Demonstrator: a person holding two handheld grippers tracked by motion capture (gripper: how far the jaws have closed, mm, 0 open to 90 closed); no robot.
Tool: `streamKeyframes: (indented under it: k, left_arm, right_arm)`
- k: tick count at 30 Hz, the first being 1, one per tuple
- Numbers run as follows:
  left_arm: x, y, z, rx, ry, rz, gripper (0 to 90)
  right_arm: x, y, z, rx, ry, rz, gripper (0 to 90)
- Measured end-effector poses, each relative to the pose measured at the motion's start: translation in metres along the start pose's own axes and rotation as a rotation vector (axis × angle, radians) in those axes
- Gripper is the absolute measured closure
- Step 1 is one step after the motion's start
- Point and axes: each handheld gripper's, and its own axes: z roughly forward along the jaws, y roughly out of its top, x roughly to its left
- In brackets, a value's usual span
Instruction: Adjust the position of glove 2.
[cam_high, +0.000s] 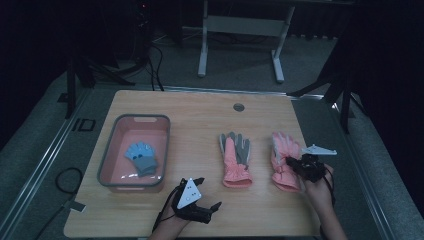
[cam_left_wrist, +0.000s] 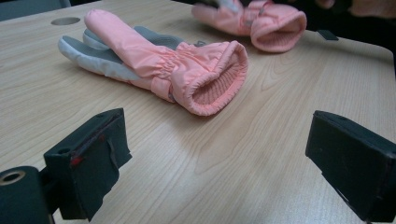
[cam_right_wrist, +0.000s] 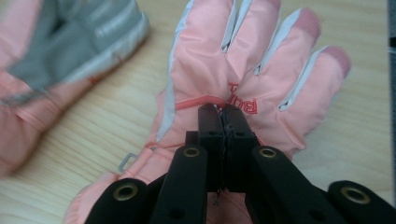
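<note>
red stitched lettering on the right glove (cam_right_wrist: 243, 70), reading upside down, roughly "bul"; rest hidden by the jaws. the glove is pink with pale grey finger seams, lying flat at 4 o'clock on the table (cam_high: 200, 107). right gripper (cam_right_wrist: 223, 109) is pinching its back fabric, jaws pressed together. left glove (cam_high: 235, 157) is lying at table centre, grey palm up. left gripper (cam_high: 210, 192) is sitting at 6 o'clock, jaws spread. blue gloves (cam_high: 141, 157) are lying in the pink bin (cam_high: 107, 155) at 9 o'clock.

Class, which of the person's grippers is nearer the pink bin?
Left. The left gripper hovers just beside the pink bin's near corner; the right gripper is across the table, shut on a pink glove.
</note>
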Motion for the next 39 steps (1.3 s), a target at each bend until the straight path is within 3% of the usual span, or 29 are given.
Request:
streamKeyframes:
  k: [6,10,17,21,22,29,33,34,39]
  left_arm:
    - [0.001,0.000,0.000,0.001,0.005,0.000,6.1]
    - [0.001,0.000,-0.001,-0.002,0.013,-0.001,6.1]
    - [0.001,0.001,-0.002,-0.004,0.012,-0.002,6.1]
    - [0.001,0.001,-0.003,-0.008,0.013,0.004,6.1]
    - [0.001,0.001,-0.003,-0.007,0.014,0.004,6.1]
    - [0.001,0.002,-0.004,-0.008,0.017,0.011,6.1]
    - [0.001,0.002,-0.005,-0.013,0.017,0.008,6.1]
    - [0.002,0.002,-0.005,-0.014,0.017,0.005,6.1]
    - [0.003,0.002,-0.006,-0.007,0.025,0.004,6.1]
  right_arm:
    - [0.015,0.031,-0.027,-0.051,-0.016,-0.034,88.0]
    - [0.025,0.053,-0.043,-0.095,0.001,-0.021,88.0]
    - [0.062,0.088,-0.059,-0.137,0.016,-0.060,87.9]
    - [0.080,0.094,-0.056,-0.128,0.031,-0.077,87.9]
    - [0.095,0.098,-0.051,-0.124,0.054,-0.078,87.9]
    - [0.137,0.099,-0.023,-0.079,0.058,-0.117,87.9]
    - [0.145,0.094,-0.009,-0.050,0.067,-0.108,87.9]
    - [0.151,0.088,0.002,-0.025,0.071,-0.108,87.8]
    - [0.153,0.084,0.011,-0.005,0.064,-0.119,87.9]
